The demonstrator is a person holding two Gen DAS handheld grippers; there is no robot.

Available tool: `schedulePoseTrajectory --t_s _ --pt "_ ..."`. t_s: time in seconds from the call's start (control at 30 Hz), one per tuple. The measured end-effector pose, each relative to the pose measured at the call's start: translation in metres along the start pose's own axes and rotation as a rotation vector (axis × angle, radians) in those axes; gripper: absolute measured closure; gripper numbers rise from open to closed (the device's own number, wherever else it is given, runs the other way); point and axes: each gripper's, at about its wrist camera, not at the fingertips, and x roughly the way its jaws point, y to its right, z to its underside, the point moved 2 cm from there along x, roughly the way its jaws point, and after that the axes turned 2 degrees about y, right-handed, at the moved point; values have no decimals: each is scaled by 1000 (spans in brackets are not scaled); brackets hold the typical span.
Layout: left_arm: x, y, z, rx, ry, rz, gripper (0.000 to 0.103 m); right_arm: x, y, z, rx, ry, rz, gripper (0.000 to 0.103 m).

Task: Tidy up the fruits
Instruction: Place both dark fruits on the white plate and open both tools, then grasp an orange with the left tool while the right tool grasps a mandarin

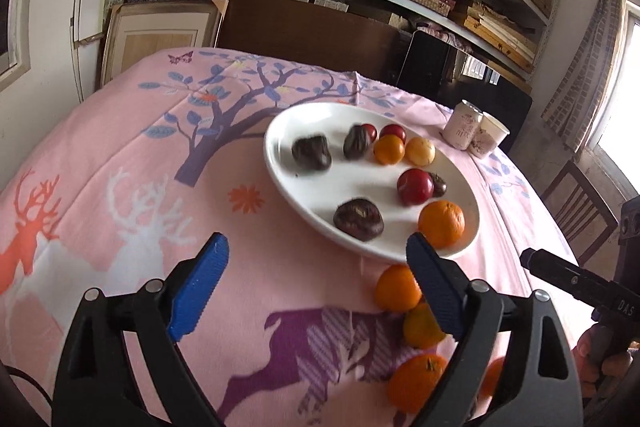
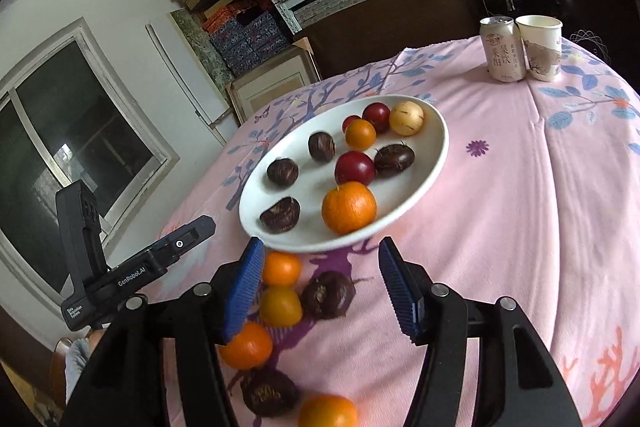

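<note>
A white plate [image 2: 434,155] is sitting on a surface [image 2: 520,207] draped with a pink cloth printed with trees and deer. On the plate are lying several fruits: a large orange [image 2: 349,207] near the front rim, a red plum [image 2: 355,167] just behind it, four dark brown fruits, a smaller orange, two more red fruits and a pale yellow fruit [image 2: 406,118] toward the far rim.

The right gripper [image 2: 320,291] is hovering just in front of the plate with its blue fingers [image 2: 400,291] spread wide and holding nothing. Between and below them, loose fruits are lying on the cloth: an orange [image 2: 282,268] just beside the plate's rim, a yellow-orange one [image 2: 280,306] touching it, a dark brown fruit [image 2: 328,295] next to those, and nearer the camera another orange [image 2: 247,345], a second dark fruit [image 2: 269,394] and one more orange [image 2: 328,411] at the bottom edge.

The left gripper [image 1: 316,283] is hanging over the cloth to the left of the plate [image 1: 280,155], its fingers [image 1: 200,287] also wide apart and empty. Its right finger is partly covering the loose oranges [image 1: 396,287] in that view.

A drink can [image 2: 502,49] and a paper cup [image 2: 542,47] are standing side by side at the far edge of the surface, well apart from the plate.
</note>
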Motion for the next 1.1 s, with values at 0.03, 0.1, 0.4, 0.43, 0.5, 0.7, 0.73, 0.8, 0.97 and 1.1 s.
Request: schedulePoseTrajectory --t_s 0.03,0.1,0.4,0.43,0.5,0.7,0.73,0.8,0.97,1.1 --pt "-5 0 7 -3 -9 18 14 -6 3 9 4 -9 -2 42" --pt "-18 6 22 22 -13 39 13 -19 5 24 0 -21 -8 42" --pt "-26 59 65 278 -80 74 10 -31 -3 63 -65 -109 8 38" --pt "-23 63 67 300 -91 70 10 -30 -4 64 -69 -116 10 38" --pt "-18 68 70 329 -111 67 10 -28 -4 65 -71 -128 13 38" --pt "-3 61 71 298 -181 75 10 -20 -4 71 -76 -175 27 38" --pt "-2 60 70 286 -184 80 10 -20 -4 72 -77 -179 26 38" --pt "0 56 69 264 -187 87 10 -18 -4 73 -75 -187 19 38" --pt "0 59 69 260 -194 119 35 -14 -7 77 -78 -220 -2 41" --pt "3 69 73 295 -213 162 58 -10 -4 78 -53 -239 -14 65"
